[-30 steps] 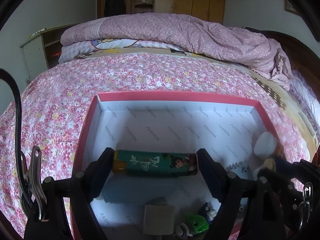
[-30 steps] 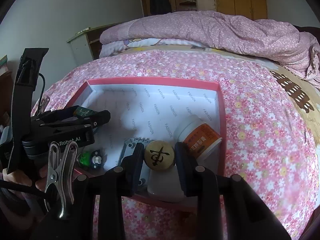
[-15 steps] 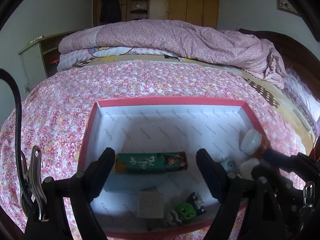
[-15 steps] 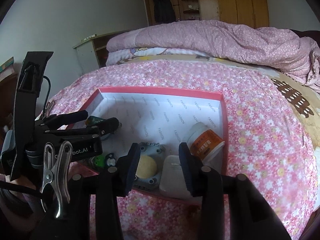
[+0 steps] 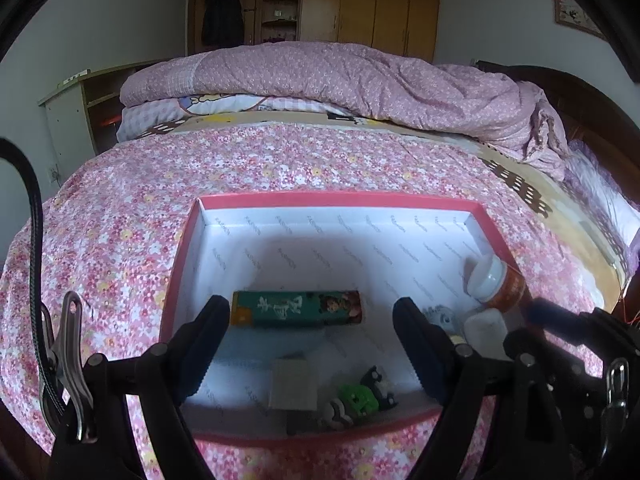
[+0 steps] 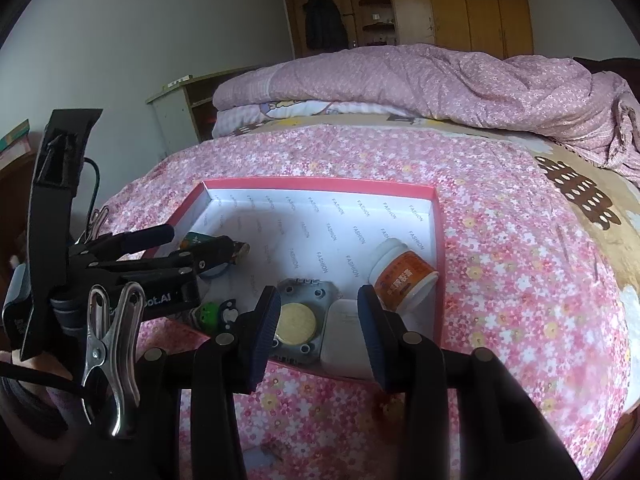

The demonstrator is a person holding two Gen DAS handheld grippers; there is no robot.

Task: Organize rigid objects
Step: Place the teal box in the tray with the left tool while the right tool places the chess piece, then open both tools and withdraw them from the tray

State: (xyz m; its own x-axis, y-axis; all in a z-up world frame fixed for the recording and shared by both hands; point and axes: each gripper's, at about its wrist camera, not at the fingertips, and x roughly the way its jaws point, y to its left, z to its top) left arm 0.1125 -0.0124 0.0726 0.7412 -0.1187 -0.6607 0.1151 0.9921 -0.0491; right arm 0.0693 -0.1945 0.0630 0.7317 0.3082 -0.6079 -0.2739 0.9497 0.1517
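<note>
Over the red box's (image 6: 439,240) near edge my right gripper (image 6: 318,332) hangs, jaws just parted and empty (left gripper (image 5: 310,344) wide too); the round wooden disc (image 6: 297,324) now rests on the grey block inside: placed.

A pink floral bed (image 5: 160,208) carries a rumpled quilt (image 5: 360,80) at its far end; a wooden wardrobe (image 6: 460,4) stands beyond.

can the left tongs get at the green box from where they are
Probably yes. The left tongs stand open above the green box, which lies flat and alone on the tray floor, nothing between them.
</note>
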